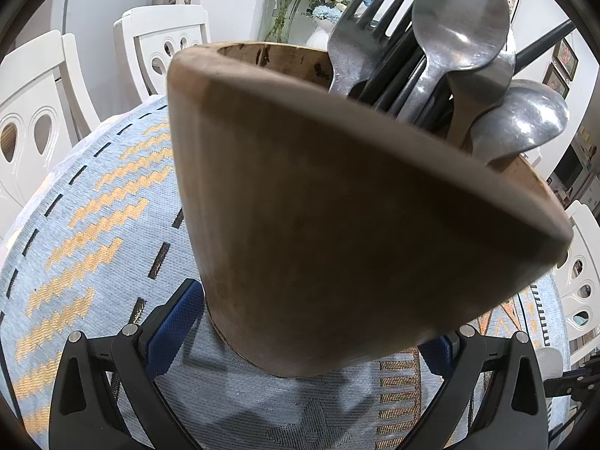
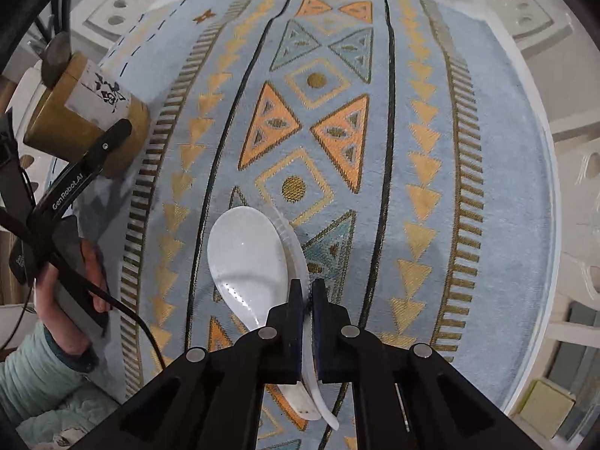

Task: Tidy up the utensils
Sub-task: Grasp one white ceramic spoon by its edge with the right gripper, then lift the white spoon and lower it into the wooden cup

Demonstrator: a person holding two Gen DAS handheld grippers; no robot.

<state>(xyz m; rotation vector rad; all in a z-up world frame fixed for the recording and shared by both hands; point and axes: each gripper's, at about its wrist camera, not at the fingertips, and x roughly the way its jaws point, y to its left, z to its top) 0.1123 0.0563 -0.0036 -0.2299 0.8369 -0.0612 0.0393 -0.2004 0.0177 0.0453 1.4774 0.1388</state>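
Note:
A brown wooden utensil holder (image 1: pixel 337 225) stands on the patterned tablecloth (image 1: pixel 93 206), with forks (image 1: pixel 360 37) and metal spoons (image 1: pixel 461 18) upright in it. My left gripper (image 1: pixel 311 322) is shut on the holder's base, a blue pad on each side. The right wrist view shows that holder (image 2: pixel 86 112) at the far left. My right gripper (image 2: pixel 307 287) points down and is shut on a thin translucent white plastic utensil (image 2: pixel 290 240), seen edge-on with a ridged edge. A white spoon (image 2: pixel 247 255) lies right beside it on the left; its handle passes under the left finger.
White chairs (image 1: pixel 33 112) ring the round table, whose edge (image 2: pixel 540 202) curves along the right. A vase of flowers (image 1: pixel 322 3) stands behind the holder. A person's hand (image 2: pixel 75 281) and pale green sleeve (image 2: pixel 33 375) hold the left gripper's handle at lower left.

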